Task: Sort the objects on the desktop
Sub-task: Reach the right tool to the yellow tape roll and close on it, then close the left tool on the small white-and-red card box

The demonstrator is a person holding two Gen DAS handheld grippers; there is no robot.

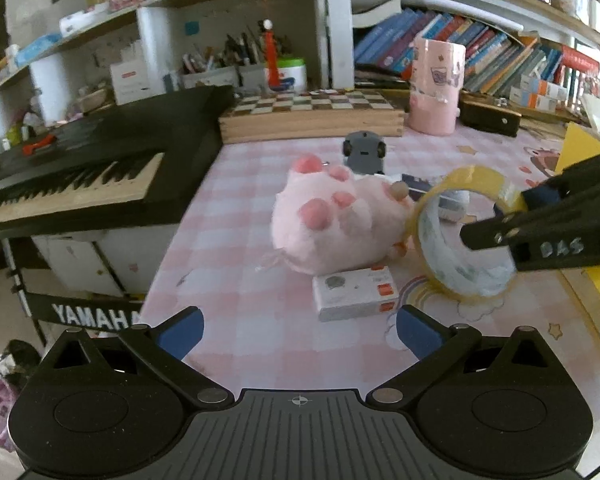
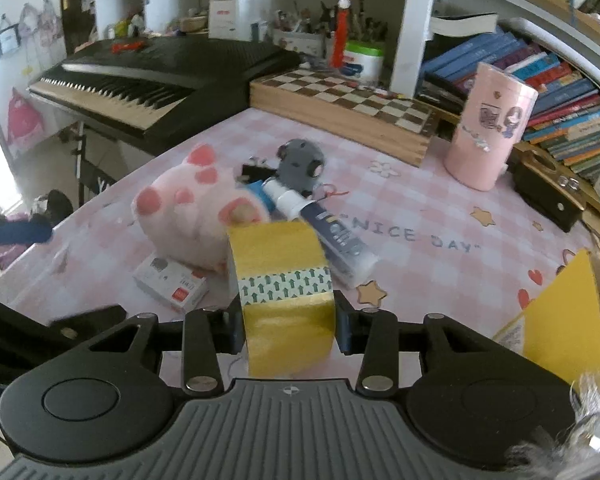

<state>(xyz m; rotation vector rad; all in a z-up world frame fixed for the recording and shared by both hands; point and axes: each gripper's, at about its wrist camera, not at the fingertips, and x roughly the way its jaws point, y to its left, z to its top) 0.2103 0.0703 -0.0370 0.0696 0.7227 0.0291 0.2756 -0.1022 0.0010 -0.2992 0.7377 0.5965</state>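
Tape dominates the left wrist view: the yellowish packing-tape roll (image 1: 466, 236) stands on edge just beside the pink paw plush (image 1: 324, 220), pinched across its rim by the right gripper (image 1: 500, 220) reaching in from the right, while the left gripper (image 1: 298, 330) hangs with its blue-padded jaws spread wide and empty over the pink checked tablecloth (image 1: 236, 208), a small white box (image 1: 356, 294) lying ahead of it. From the right wrist view, the same roll fills the narrow gap of the right gripper's jaws, which press on both its sides, with the plush, a glue stick (image 2: 324, 228) and a grey toy (image 2: 302, 162) clustered behind it, and a pink cylindrical container (image 2: 488, 128) standing well apart by the chessboard box (image 2: 340, 108).
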